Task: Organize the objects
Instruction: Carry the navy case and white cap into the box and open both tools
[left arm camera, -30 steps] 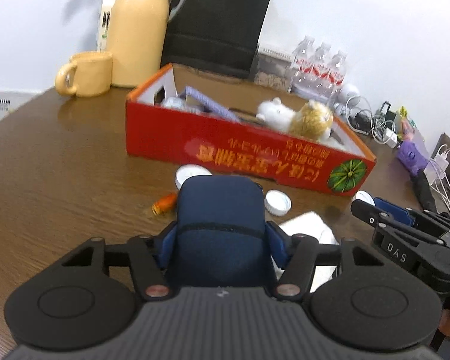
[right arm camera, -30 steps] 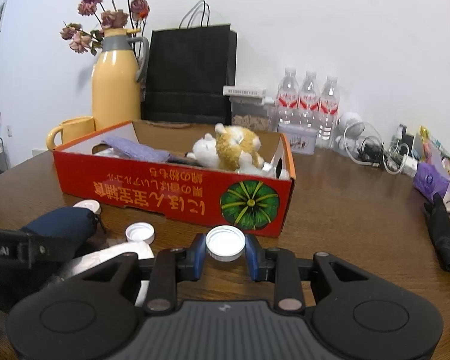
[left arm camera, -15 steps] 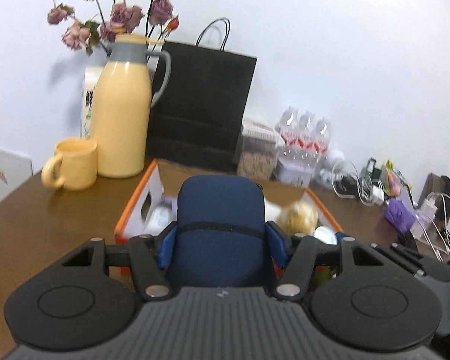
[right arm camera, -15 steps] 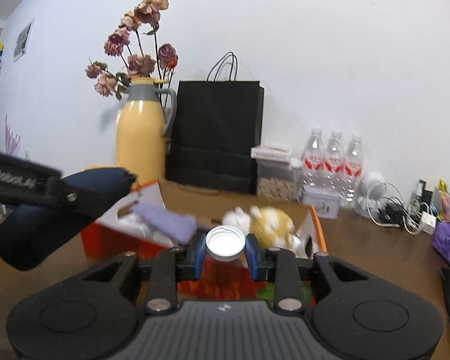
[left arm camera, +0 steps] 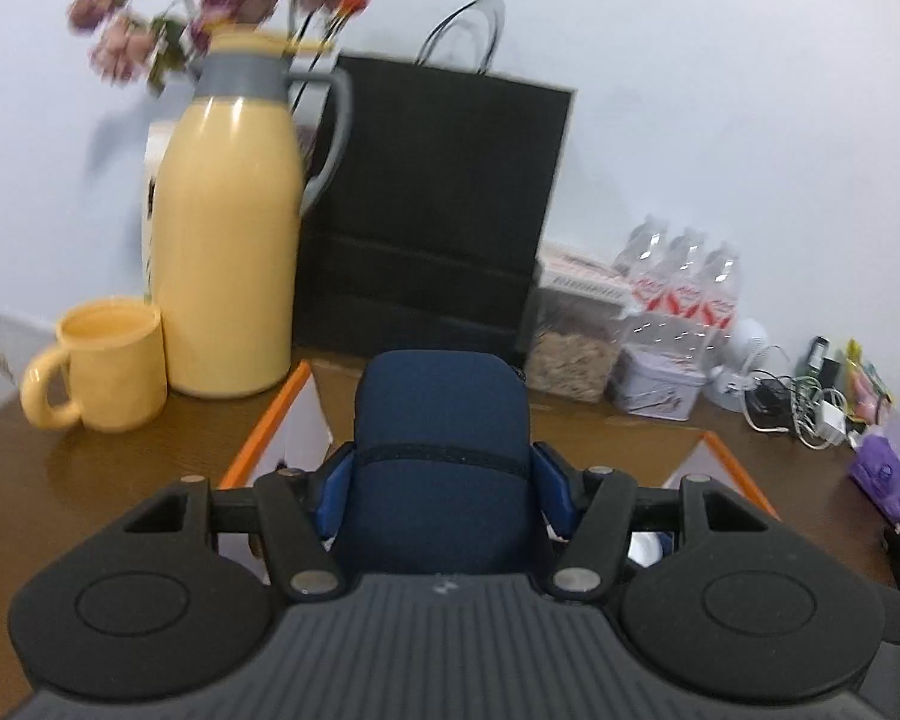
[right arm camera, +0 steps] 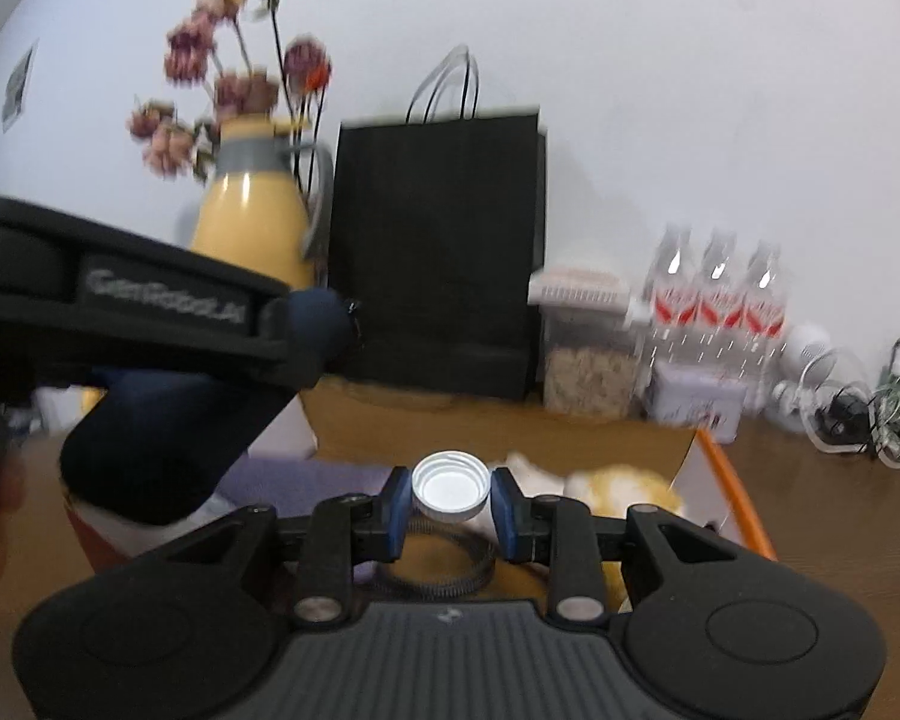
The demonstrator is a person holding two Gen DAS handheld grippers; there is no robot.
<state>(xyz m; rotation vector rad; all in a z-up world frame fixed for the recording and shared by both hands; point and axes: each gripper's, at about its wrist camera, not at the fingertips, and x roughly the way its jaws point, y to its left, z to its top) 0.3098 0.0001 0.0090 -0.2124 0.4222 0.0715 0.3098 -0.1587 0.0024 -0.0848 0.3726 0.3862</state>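
Observation:
My left gripper (left arm camera: 443, 474) is shut on a dark blue fabric pouch (left arm camera: 441, 420), held above the near left part of the red cardboard box (left arm camera: 270, 420). In the right wrist view the same pouch (right arm camera: 168, 420) hangs at the left under the left gripper's black body. My right gripper (right arm camera: 450, 504) is shut on a white bottle cap (right arm camera: 449, 485), held over the open box (right arm camera: 729, 480). Inside the box lie a purple cloth (right arm camera: 294, 477) and a white-and-tan plush toy (right arm camera: 606, 486).
Behind the box stand a yellow thermos jug with dried flowers (left arm camera: 228, 252), a yellow mug (left arm camera: 105, 363), a black paper bag (left arm camera: 432, 210), a jar of grain (left arm camera: 576, 354), three water bottles (left arm camera: 684, 288) and a tin. Cables and a purple item (left arm camera: 882, 468) lie at the right.
Both grippers rose from the tabletop and moved forward over the box, each still holding its object. The loose caps and orange item on the table dropped out of view.

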